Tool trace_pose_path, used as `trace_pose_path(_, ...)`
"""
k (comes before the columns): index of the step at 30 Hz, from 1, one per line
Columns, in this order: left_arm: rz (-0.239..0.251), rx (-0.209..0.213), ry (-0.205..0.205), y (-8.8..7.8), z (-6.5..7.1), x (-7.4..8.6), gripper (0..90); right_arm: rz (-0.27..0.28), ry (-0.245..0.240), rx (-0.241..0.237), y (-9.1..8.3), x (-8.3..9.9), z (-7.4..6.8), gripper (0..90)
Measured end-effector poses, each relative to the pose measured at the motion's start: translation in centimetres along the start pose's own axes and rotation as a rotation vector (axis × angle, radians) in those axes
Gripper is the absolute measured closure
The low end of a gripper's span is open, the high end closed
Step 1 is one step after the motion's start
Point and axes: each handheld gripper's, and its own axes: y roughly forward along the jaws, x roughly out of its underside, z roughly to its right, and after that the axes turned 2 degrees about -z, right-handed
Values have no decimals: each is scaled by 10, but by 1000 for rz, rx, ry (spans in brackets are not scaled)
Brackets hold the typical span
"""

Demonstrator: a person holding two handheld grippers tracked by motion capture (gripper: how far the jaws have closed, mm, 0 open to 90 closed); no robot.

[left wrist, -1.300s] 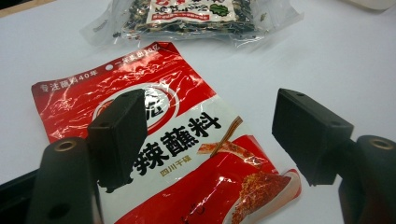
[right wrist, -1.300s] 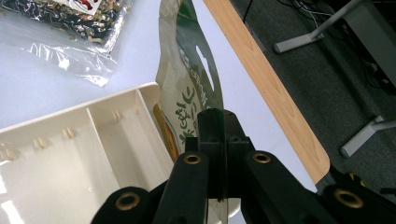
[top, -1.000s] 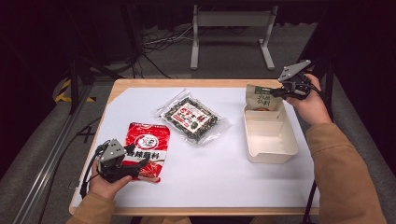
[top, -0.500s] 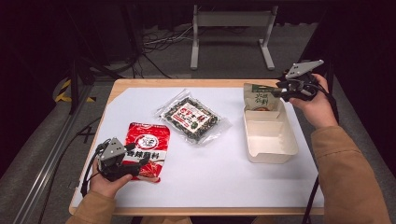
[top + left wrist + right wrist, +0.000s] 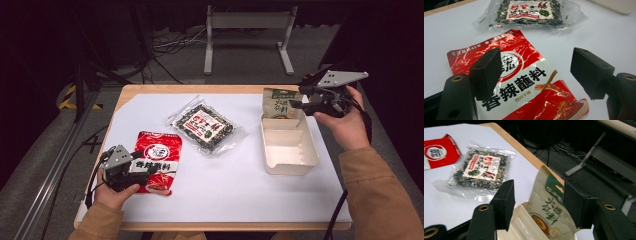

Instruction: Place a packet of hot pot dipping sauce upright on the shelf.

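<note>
Bright table, dark surroundings, soft focus

Looks like a lab or test studio, not a home. Dark room, black backdrop all round, grey carpet floor (image 5: 45, 165). Wooden table (image 5: 150, 90) topped with a white sheet (image 5: 240, 185), lit from above like a staged work surface. Loose cables (image 5: 165, 47) run over the floor behind it, next to a grey metal stand base (image 5: 247, 30). Yellow-black hazard tape (image 5: 67, 102) on the floor at left, plus a metal rail (image 5: 55, 170) along the table.
</note>
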Motion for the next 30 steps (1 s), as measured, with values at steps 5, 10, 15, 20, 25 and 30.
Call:
trace_pose_path(5, 8, 0, -8, -2, -1, 0, 256, 44, 28, -31, -7, 5, -24, 421)
trace_pose_path(10, 20, 1, -15, -5, -3, -1, 257, 63, 21, -68, -10, 10, -48, 411)
trace_pose_path(15, 29, -3, -29, -7, -5, -1, 257, 116, 83, -109, -15, 20, -65, 406)
trace_pose_path(20, 32, -24, -9, -12, -6, -10, 241, 115, 103, -120, -12, 34, -83, 420)
trace_pose_path(25, 21, -37, 4, -16, -15, -19, 229, 125, 140, -147, -5, 41, -96, 425)
trace_pose_path(30, 26, -12, 2, -27, -27, -34, 233, 118, 126, -161, 0, 40, -108, 422)
